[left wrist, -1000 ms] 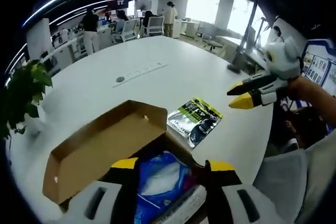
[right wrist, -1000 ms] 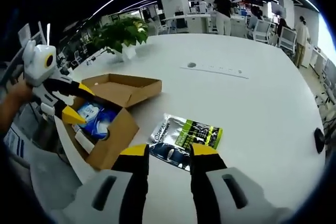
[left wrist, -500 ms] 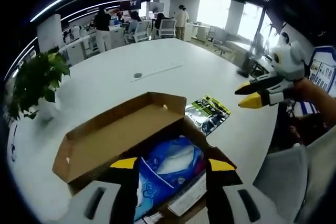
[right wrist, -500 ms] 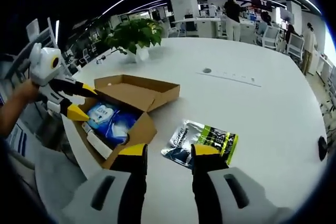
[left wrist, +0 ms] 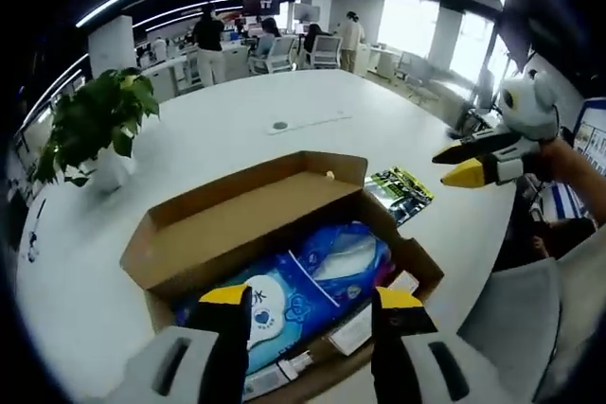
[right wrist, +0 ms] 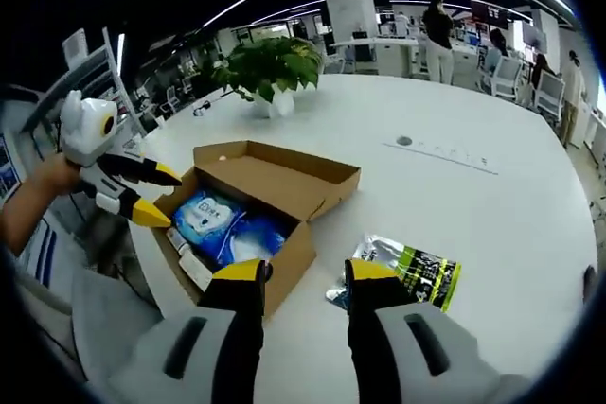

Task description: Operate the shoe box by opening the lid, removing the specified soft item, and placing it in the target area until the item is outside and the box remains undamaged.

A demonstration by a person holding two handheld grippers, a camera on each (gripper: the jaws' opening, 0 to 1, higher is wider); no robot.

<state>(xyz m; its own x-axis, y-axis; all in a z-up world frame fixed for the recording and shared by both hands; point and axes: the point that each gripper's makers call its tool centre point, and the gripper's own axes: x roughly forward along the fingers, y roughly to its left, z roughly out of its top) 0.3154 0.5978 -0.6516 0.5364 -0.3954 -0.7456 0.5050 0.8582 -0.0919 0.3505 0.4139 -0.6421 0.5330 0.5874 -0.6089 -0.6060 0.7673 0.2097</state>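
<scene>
An open cardboard shoe box (left wrist: 237, 224) (right wrist: 284, 186) stands on the white table, its lid folded back. Inside lies a soft blue-and-white pack (left wrist: 312, 276) (right wrist: 222, 224). My left gripper (left wrist: 308, 302) hovers open over the box's near edge, nothing between its yellow-tipped jaws; it appears at the box's left side in the right gripper view (right wrist: 142, 194). My right gripper (right wrist: 301, 276) is open and empty above the table between the box and a green-and-black packet (right wrist: 412, 270) (left wrist: 402, 188). It enters the left gripper view from the right (left wrist: 473, 163), raised above the table.
A potted plant (left wrist: 90, 130) (right wrist: 270, 68) stands on the table beyond the box. The round white table (left wrist: 256, 101) stretches away behind it. Several people and office chairs are in the background. A grey chair (left wrist: 516, 314) sits by the table edge.
Both views have swung leftward, bringing the box nearer the centre. My left gripper sits further over the box's contents. The green packet lies as before.
</scene>
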